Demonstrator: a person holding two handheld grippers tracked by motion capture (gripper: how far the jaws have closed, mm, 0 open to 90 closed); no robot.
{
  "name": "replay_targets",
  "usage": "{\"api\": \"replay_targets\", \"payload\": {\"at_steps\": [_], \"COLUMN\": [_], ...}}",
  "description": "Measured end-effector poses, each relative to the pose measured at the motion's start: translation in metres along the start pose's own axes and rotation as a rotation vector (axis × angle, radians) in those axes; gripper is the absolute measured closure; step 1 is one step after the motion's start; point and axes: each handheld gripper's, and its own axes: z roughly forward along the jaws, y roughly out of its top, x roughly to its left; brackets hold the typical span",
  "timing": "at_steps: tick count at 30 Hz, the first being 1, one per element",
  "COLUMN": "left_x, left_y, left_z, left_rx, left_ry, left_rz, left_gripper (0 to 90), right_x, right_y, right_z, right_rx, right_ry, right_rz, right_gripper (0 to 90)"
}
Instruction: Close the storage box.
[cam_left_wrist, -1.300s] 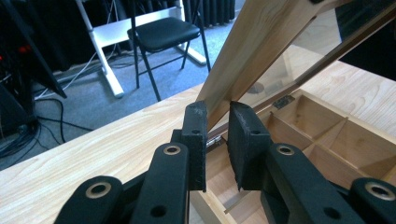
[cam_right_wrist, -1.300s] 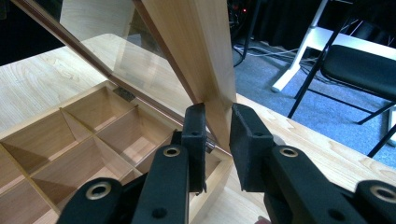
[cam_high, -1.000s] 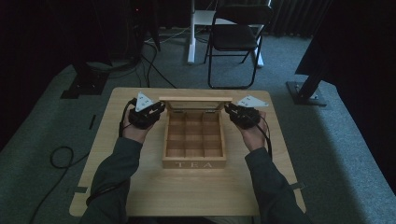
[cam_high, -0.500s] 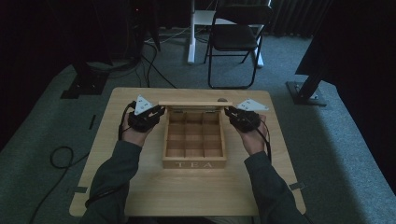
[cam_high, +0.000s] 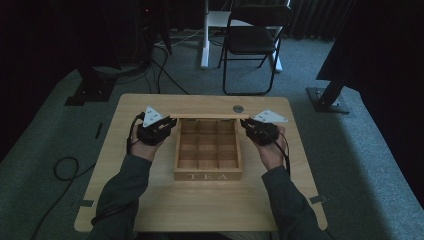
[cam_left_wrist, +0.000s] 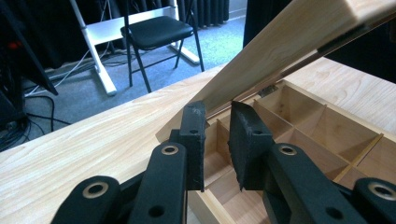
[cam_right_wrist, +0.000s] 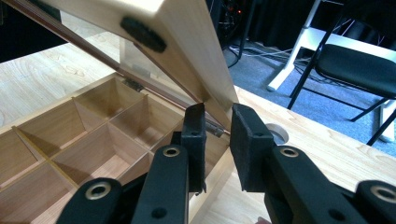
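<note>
A wooden tea box (cam_high: 207, 176) marked TEA sits mid-table, its several compartments empty. Its lid (cam_high: 207, 116) is hinged at the far edge and leans partway over the box, seen edge-on from above. My left gripper (cam_high: 168, 125) is at the box's far-left corner and my right gripper (cam_high: 247, 125) at its far-right corner. In the left gripper view the jaws (cam_left_wrist: 217, 112) stand slightly apart just under the lid (cam_left_wrist: 289, 46), above the box (cam_left_wrist: 327, 126). The right gripper's jaws (cam_right_wrist: 217, 114) show the same narrow gap below the lid (cam_right_wrist: 187, 51), beside the compartments (cam_right_wrist: 70, 126). Neither holds anything.
The light wooden table (cam_high: 210, 210) has a round cable hole (cam_high: 238, 108) behind the box. Beyond it stand a black folding chair (cam_high: 252, 40), a white stand (cam_high: 206, 35) and a black stand base (cam_high: 327, 100). Cables (cam_high: 65, 167) lie on the floor at left.
The lid's visible strip has narrowed and shifted slightly toward me. Both grippers have moved a little nearer along the box's far corners.
</note>
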Motion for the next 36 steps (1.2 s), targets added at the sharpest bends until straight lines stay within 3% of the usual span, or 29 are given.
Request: {"api": "replay_targets", "payload": {"at_steps": [36], "left_x": [-0.014], "left_y": [-0.016], "left_z": [-0.011], "left_rx": [0.008], "left_ry": [-0.011], "left_rz": [-0.036], "left_gripper": [72.4], "right_x": [0.015], "right_y": [-0.018], "right_z": [-0.018], "right_rx": [-0.025], "right_ry": [0.009], "right_rz": [0.012], "right_gripper": [74.8]}}
